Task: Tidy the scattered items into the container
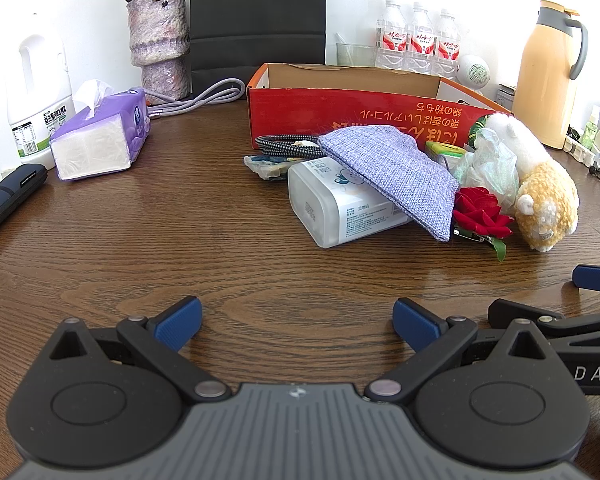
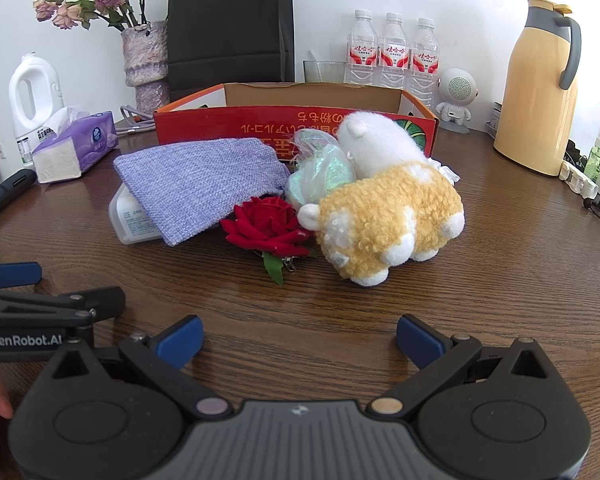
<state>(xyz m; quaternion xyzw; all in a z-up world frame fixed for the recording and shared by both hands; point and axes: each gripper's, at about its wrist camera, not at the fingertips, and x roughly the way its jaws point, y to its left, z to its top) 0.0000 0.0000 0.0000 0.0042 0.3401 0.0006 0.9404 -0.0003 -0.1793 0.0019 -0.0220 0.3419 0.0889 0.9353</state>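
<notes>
Both the left gripper [image 1: 296,322] and right gripper [image 2: 299,340] are held spread wide, empty, short of the clutter piled against the red cardboard box [image 2: 260,118], so nothing's been tidied yet.

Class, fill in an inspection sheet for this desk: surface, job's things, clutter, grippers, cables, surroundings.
Surface: brown wood-grain table.
Job's things: red cardboard box open; in front of it a purple cloth pouch lying on a white plastic case, red rose, plush toy, braided cable.
Clutter: tissue pack, thermos, water bottles.
Grippers: left gripper and right gripper open, empty.
Cables: grey cord by the vase.
Surroundings: white wall.
</notes>
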